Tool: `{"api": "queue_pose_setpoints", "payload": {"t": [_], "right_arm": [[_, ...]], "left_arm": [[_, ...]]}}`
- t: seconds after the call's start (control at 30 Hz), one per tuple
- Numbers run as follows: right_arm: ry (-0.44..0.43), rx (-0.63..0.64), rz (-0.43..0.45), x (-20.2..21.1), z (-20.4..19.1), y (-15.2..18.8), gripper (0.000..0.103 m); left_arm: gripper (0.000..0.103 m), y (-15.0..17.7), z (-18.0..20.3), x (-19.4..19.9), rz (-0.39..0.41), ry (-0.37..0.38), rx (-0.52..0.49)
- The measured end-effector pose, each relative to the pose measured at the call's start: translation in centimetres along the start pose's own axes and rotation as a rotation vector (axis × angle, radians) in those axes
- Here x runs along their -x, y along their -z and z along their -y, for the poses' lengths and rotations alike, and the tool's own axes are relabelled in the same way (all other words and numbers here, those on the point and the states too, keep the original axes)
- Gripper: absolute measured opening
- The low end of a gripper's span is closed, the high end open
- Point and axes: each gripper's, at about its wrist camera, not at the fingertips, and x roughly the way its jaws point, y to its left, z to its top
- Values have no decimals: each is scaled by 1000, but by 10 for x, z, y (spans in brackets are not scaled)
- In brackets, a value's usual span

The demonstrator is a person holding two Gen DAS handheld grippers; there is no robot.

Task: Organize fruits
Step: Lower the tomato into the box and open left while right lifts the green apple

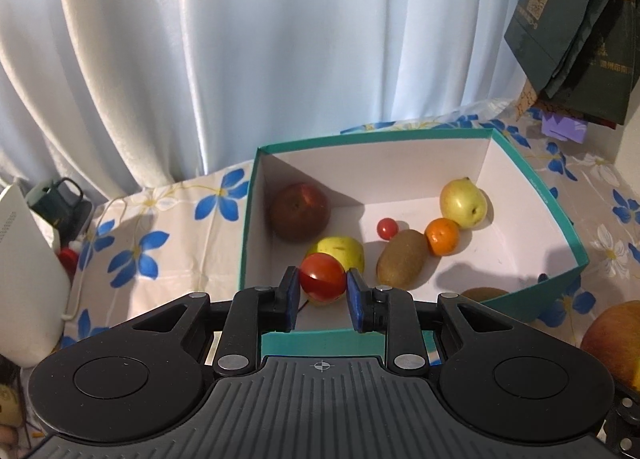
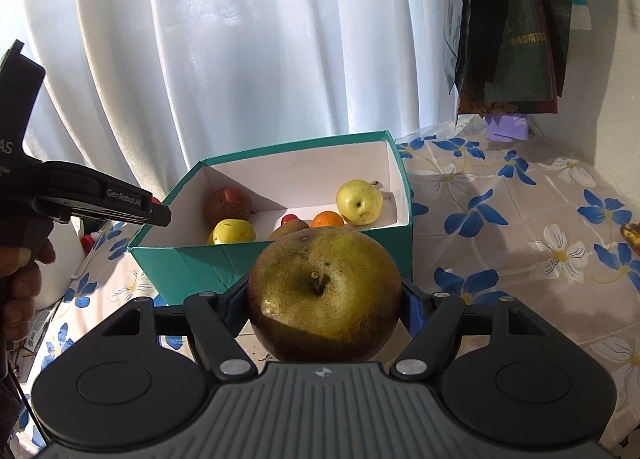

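- The step in hand, as I judge it, is the carrying of two fruits to the box (image 1: pixel 532 183) at the same time, one in each gripper.
- The left gripper (image 1: pixel 322 283) is clenched on a small tomato (image 1: pixel 322 279); its two blue pads press the tomato from both sides, and the tomato sits right at the tips of the fingers.
- Just beyond this tomato, inside the box, lies a yellow fruit (image 1: pixel 344 249), and further ahead to the left a dark red apple (image 1: pixel 298 211) rests in the corner.
- Ahead and to the right of the left gripper are a kiwi (image 1: pixel 402 257), a tiny tomato (image 1: pixel 387 227), an orange (image 1: pixel 442 235) and a yellow pear (image 1: pixel 463 203), all on the floor of the box.
- The left gripper is above the near wall of the box, so I think the next move is to bring the tomato lower over a free place and then release it gently, so it does not roll or hit the yellow fruit.
- The right gripper (image 2: pixel 324 299) is grasping a big brownish-green apple (image 2: pixel 324 291), with its stem toward the camera; the apple fills the gap between the fingers.
- The box stands ahead of the right gripper on the counter (image 2: pixel 520 199), and the apple is not yet over it.
- The right hand must probably lift the apple over the near wall and find an open place, perhaps on the right side.
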Motion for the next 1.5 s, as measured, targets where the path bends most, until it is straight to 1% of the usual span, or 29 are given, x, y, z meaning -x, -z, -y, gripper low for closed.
{"api": "queue_pose_setpoints", "payload": {"t": [0.17,0.4,0.67,0.9,1.03,1.2,1.33,1.5], "right_arm": [[18,-14,17,0,6,-4,72],[47,-25,48,1,13,-12,72],[68,-42,73,0,22,-19,72],[77,-46,87,-4,26,-25,72],[74,-37,96,-7,24,-29,72],[66,-25,109,-13,22,-35,72],[65,-17,121,-16,20,-39,72],[62,-13,131,-17,18,-41,72]], "left_arm": [[28,-6,10,-18,-5,-10,-24],[28,-11,21,-46,-43,-12,-44],[28,-10,29,-72,-84,-6,-56],[28,-5,34,-95,-127,-16,-70],[28,-5,38,-98,-105,-45,-94],[28,-7,39,-100,-98,-55,-103],[29,-8,37,-100,-98,-44,-91],[35,-9,36,-101,-96,-35,-82]]}}
